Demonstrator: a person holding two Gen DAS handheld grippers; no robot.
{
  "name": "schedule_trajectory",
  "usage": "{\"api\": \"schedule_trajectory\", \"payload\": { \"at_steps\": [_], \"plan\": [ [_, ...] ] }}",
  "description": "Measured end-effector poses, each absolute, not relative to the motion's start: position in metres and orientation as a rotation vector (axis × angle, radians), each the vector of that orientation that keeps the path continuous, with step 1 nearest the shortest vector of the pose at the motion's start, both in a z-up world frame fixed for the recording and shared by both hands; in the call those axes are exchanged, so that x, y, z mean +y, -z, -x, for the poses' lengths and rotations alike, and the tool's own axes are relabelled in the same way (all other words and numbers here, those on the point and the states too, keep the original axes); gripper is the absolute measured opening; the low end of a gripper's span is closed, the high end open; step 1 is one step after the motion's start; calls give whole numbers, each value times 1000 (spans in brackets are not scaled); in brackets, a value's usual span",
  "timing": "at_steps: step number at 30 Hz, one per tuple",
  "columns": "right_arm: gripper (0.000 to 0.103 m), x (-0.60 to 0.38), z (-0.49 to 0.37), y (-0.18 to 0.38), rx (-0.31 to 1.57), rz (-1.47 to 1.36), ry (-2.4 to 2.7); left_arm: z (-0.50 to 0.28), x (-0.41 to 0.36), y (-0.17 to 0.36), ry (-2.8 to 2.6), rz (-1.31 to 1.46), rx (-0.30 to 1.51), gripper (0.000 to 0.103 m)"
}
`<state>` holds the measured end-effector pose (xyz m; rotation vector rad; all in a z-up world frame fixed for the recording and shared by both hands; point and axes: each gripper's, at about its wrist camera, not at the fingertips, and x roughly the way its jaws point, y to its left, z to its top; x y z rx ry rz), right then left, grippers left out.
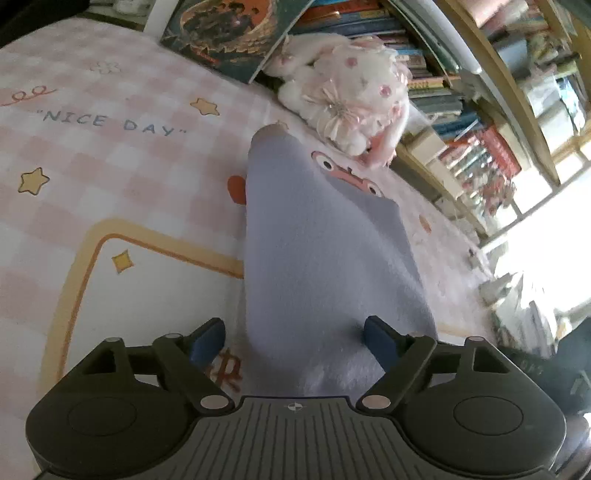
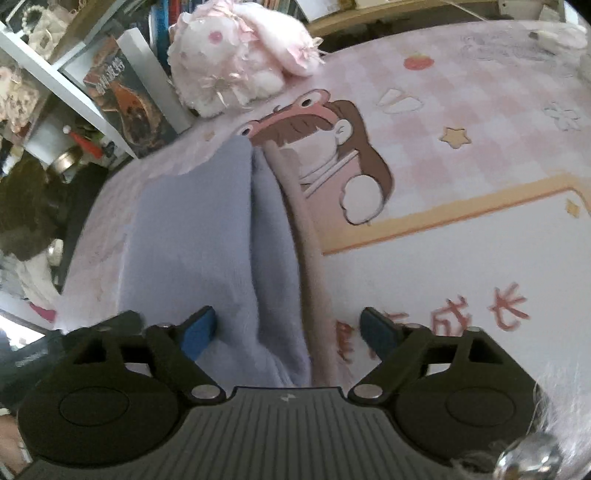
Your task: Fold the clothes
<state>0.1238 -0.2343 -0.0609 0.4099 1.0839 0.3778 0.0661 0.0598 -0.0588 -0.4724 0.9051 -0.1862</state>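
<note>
A pale lavender fleece garment lies in a long narrow strip on the pink checked cover, running away from the camera. My left gripper is open, its blue pads wide apart with the near end of the garment between them, unclamped. In the right wrist view the same garment shows a lengthwise crease and a pinkish edge on its right side. My right gripper is open too, straddling the near end, and the garment touches its left pad.
A white and pink plush bunny sits just beyond the garment's far end. Books and a leaning picture book fill shelves behind it. The printed cover stretches to the side. Clutter lies past the cover's edge.
</note>
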Motion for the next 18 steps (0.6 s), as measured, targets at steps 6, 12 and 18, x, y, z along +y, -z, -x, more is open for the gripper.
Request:
{"api": "schedule_trajectory", "payload": {
  "at_steps": [6, 12, 18],
  "plan": [
    [35, -212, -123, 52, 1057, -340, -405, -60, 43, 49, 197, 388, 906, 46],
    [27, -179, -71, 17, 922, 1, -483, -53, 28, 40, 208, 311, 910, 45],
    [29, -210, -56, 24, 1048, -136, -491, -39, 43, 52, 258, 424, 999, 51]
  ]
}}
